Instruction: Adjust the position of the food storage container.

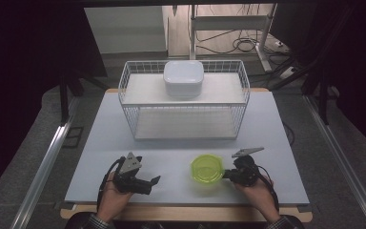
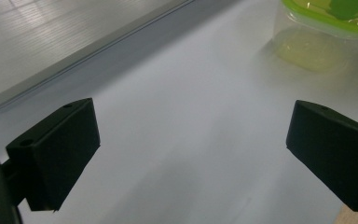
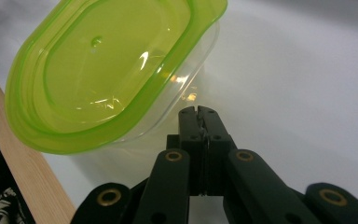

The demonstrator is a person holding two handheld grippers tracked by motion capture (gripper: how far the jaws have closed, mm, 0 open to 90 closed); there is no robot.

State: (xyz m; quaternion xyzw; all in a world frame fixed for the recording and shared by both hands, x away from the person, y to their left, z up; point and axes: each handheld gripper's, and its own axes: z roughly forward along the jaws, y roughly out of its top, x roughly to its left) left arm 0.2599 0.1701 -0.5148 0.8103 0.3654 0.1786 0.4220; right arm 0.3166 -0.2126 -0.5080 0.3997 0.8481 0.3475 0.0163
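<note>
While the green-lidded clear container sits upright, lid up, near the worktop's right front edge, contents unclear, the right hand-held gripper rests closed beside it, holding nothing. The left hand-held gripper gapes empty. A white box tops the wire rack.

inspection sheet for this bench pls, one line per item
Surface: white table, wooden front edge; bare apart from the items below.
Job's things: clear tub with green lid near the front, right of centre, lid on.
Clutter: wire rack at the back, white box on its top shelf.
Grippers: left tool open, off the tub; right tool shut at the tub's side, grip not clear.
Cables: black leads from both tools; loose cables on the floor behind.
Surroundings: grey floor, metal rails, dark sides.
</note>
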